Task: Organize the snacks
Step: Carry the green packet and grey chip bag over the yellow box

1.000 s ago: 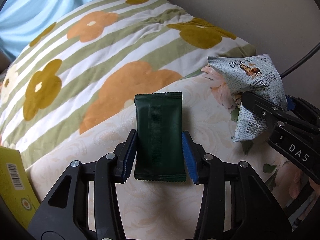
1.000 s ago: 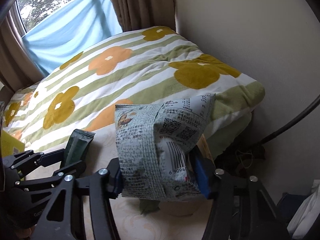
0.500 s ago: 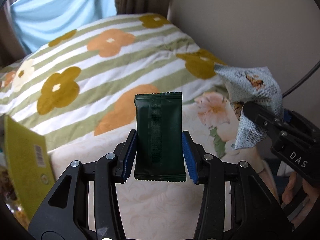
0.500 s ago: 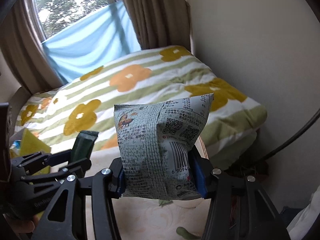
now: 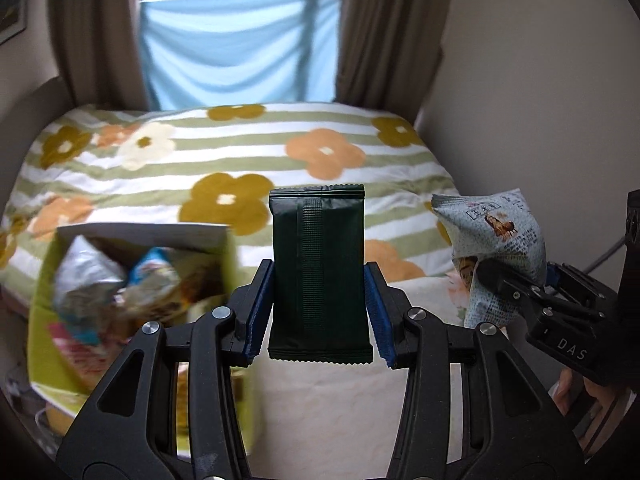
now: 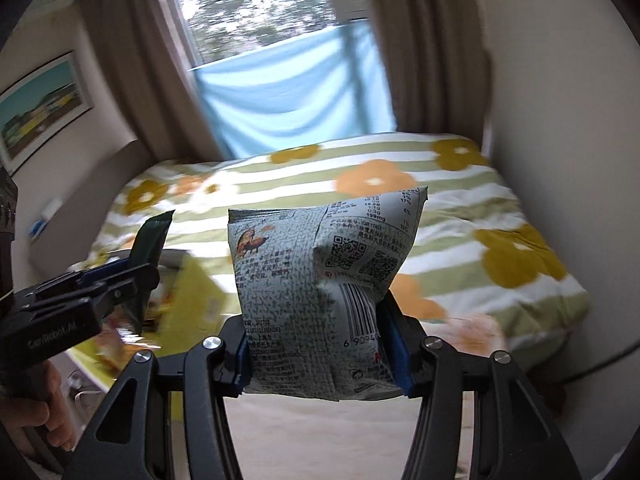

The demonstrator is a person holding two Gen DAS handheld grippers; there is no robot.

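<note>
**A:** What did you have in your left gripper (image 5: 320,312)?

**B:** You held a dark green packet (image 5: 318,272) that stood upright in the middle of the left view. It was flat and smooth, with zigzag ends and a ribbed seam down its middle. The blue pads (image 5: 256,312) squeezed its two long sides.

**A:** And your right gripper (image 6: 324,344)?

**B:** Its jaws pinched the bottom of a puffy grey bag (image 6: 320,300). That bag looked crinkly, shaped like a fat pillow, and had tiny print all over.

**A:** Did the two views show different things?

**B:** Yes. The left view showed an open yellow-green cardboard box (image 5: 132,364) at the lower left, blurry, with shiny snack bags inside. It showed the bag's picture side at the right. The right view showed the bag's barcode and square codes, plus a framed picture (image 6: 40,108) at the upper left. Both showed the soft striped blanket (image 5: 248,152) with round flowers.
</note>
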